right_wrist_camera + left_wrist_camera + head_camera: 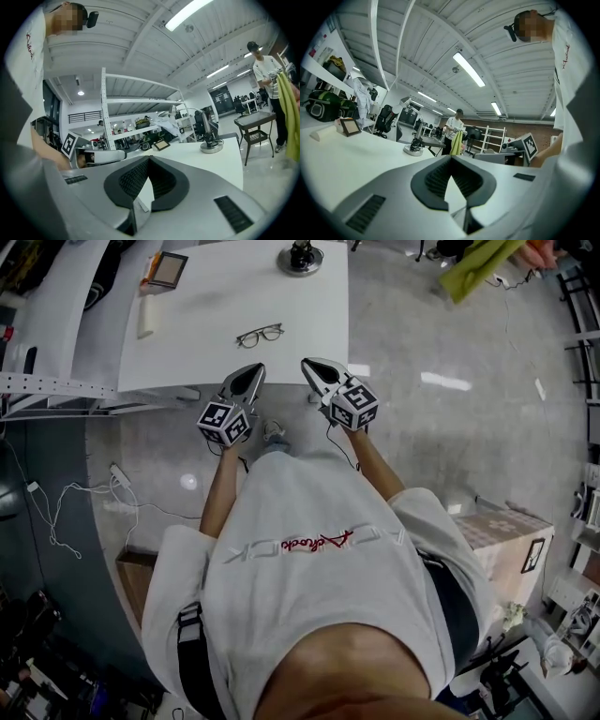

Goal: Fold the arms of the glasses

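Thin dark-framed glasses (260,335) lie on the white table (216,296) near its front edge; how their arms stand is too small to tell. Both grippers hang in front of that edge, short of the glasses and apart from them. My left gripper (253,370) points at the table from the lower left, shut and holding nothing. My right gripper (308,363) is to the right of it, also shut and holding nothing. In each gripper view the jaw tips meet, left gripper (451,157) and right gripper (148,158), and the glasses do not show there.
Farther back on the table are a round-based black stand (300,258), a small framed picture (168,269) and a white roll (145,317). A cardboard box (506,545) and a power strip with cables (120,479) lie on the floor. A person with a yellow-green cloth (287,112) stands beyond the table.
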Available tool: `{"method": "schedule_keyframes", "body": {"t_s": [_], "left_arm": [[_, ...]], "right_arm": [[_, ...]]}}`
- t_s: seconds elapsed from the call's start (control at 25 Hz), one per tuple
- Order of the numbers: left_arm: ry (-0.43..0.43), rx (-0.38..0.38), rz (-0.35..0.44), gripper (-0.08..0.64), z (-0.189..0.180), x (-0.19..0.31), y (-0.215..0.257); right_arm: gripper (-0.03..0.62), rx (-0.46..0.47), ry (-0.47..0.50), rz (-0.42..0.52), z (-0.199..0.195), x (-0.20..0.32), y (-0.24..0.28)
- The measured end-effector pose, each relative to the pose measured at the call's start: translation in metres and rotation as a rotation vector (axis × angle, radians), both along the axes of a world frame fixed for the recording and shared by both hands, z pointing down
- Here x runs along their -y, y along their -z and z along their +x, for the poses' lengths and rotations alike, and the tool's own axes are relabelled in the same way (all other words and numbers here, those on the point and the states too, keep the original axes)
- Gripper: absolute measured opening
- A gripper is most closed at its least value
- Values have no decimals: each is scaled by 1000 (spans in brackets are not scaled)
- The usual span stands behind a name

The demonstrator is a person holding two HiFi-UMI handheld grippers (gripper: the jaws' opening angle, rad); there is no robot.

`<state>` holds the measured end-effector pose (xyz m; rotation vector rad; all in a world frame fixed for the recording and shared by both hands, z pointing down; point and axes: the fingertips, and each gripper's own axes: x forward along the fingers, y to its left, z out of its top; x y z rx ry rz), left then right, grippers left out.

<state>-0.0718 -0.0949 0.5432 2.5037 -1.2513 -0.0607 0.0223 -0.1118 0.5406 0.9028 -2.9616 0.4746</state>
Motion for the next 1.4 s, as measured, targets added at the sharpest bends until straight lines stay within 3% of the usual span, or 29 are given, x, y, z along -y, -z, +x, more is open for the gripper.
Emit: {"method": "schedule_keyframes", "body": {"t_s": [0.4,0.76,1.4], "left_arm": [[48,3,-11,29,38,-81,-9],[85,9,-11,29,59,-139,-17],[90,26,40,29,62,-165,-3]], "right_arm": [[14,-20,70,3,31,-76,-9],[14,-13,75,6,52,-132,-15],[14,-15,88,75,50,-156,1]]}}
